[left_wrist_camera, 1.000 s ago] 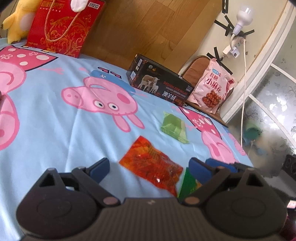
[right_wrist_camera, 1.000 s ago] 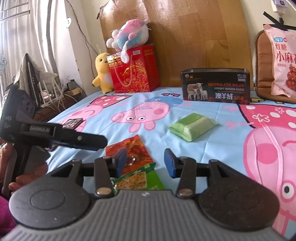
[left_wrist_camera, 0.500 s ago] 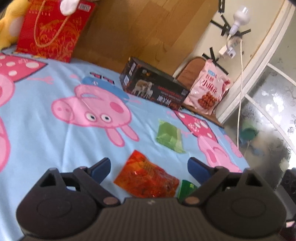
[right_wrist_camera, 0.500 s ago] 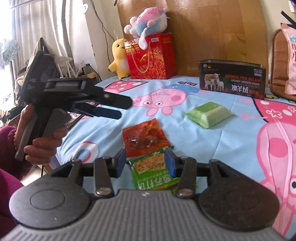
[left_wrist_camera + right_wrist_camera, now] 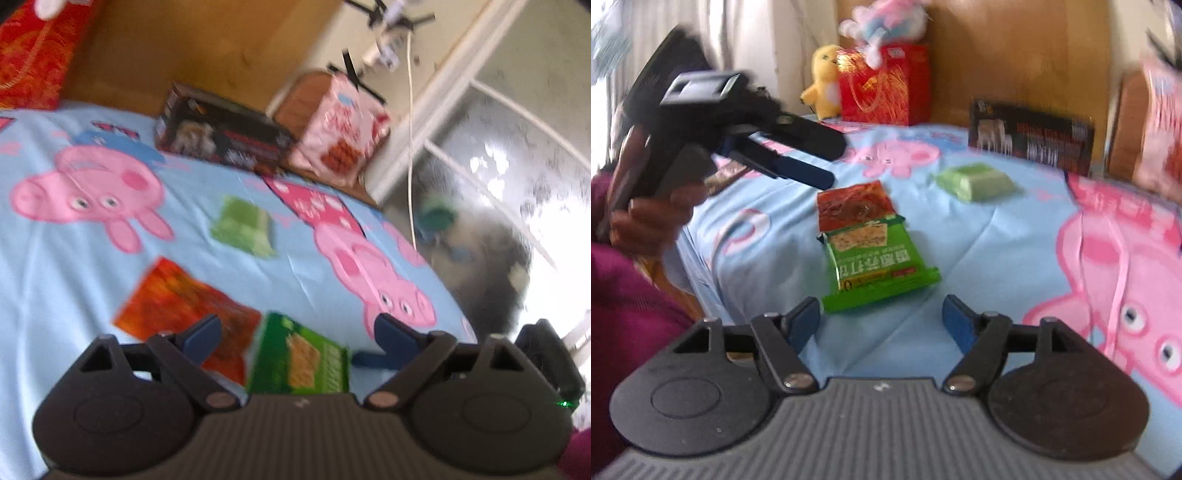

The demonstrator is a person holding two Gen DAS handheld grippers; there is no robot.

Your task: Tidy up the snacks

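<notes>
A green cracker packet (image 5: 875, 258) lies flat on the bedsheet, its far edge overlapping an orange-red snack packet (image 5: 853, 205). My right gripper (image 5: 881, 325) sits just short of the green packet, jaws opening, nothing between them. A hand holds my left gripper (image 5: 833, 162) above the sheet, left of the red packet. In the left wrist view, the left gripper (image 5: 295, 336) is open and closing slightly over the green packet (image 5: 299, 358), pads clear of it, with the red packet (image 5: 184, 306) to its left. A pale green packet (image 5: 975, 181) lies further back.
A black box (image 5: 1030, 136) stands at the wooden headboard. A pink snack bag (image 5: 340, 136) leans on a chair to its right. A red gift bag (image 5: 886, 85) and yellow plush (image 5: 825, 79) stand at the back left. The bed's edge (image 5: 698, 266) drops off at the left.
The right jaws have spread and the green packet, earlier between them, now lies on the sheet ahead of the fingertips. The left gripper has swung right, bringing the green packet into its view.
</notes>
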